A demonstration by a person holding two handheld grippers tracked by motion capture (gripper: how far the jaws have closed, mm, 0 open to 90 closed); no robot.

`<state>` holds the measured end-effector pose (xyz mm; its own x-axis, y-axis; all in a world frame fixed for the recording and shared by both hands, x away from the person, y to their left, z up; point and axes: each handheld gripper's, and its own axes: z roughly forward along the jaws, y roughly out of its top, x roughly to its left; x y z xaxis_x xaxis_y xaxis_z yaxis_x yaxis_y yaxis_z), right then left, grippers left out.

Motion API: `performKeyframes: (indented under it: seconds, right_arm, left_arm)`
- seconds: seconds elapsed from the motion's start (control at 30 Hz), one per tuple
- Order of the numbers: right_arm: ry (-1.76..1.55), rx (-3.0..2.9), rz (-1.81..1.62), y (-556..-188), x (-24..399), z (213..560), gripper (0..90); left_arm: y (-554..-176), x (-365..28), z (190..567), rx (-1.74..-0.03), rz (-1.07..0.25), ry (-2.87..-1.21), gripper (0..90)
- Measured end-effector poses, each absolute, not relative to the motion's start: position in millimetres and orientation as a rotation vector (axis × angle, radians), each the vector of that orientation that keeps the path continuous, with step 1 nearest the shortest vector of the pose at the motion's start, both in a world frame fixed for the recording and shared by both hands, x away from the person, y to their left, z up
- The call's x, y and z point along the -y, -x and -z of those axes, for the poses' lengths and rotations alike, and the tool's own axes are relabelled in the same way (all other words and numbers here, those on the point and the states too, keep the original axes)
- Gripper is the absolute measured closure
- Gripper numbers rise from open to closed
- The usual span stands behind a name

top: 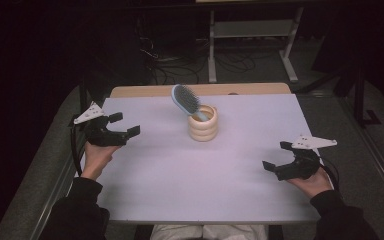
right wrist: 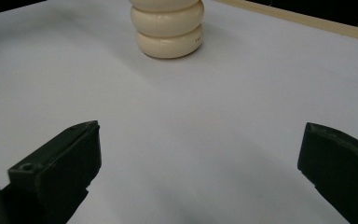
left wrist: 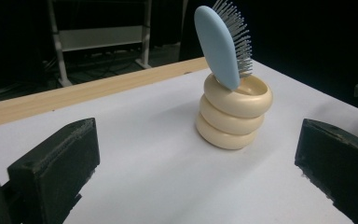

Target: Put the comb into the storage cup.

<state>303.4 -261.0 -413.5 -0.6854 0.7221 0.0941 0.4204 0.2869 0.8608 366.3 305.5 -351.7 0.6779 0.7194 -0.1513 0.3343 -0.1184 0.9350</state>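
Observation:
A cream ringed cup (top: 203, 124) (left wrist: 233, 113) (right wrist: 168, 27) stands upright near the table's middle back. A light blue hairbrush (top: 184, 100) (left wrist: 223, 44) stands in it, head up and leaning left, bristles facing away from the blue back. My left gripper (top: 124, 124) (left wrist: 198, 168) hovers open at the table's left edge, well apart from the cup. My right gripper (top: 276, 155) (right wrist: 200, 172) is open near the right front, with nothing between its jaws.
The white table top (top: 180, 175) has a wooden strip (top: 145, 90) along its back edge. Behind it stand a metal frame (top: 250, 30) and loose cables (top: 160, 60) on a dark floor.

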Motion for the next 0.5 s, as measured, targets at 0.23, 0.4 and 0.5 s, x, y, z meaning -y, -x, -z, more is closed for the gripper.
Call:
performKeyframes:
  seconds: [0.23,0.4,0.5]
  right_arm:
    - [-1.044,-2.242,-1.364,-303.7,263.0,413.4,0.0]
    - [-1.048,-2.242,-1.362,-303.6,263.3,413.6,0.0]
    - [-1.048,-2.243,-1.360,-303.7,263.1,413.7,0.0]
  left_arm:
    - [-357.3,-312.6,363.8,-0.836,-0.428,-1.712,0.0]
    - [-352.1,-318.8,373.8,-0.840,-0.435,-1.706,0.0]
    - [-347.3,-322.3,379.1,-0.837,-0.433,-1.703,0.0]
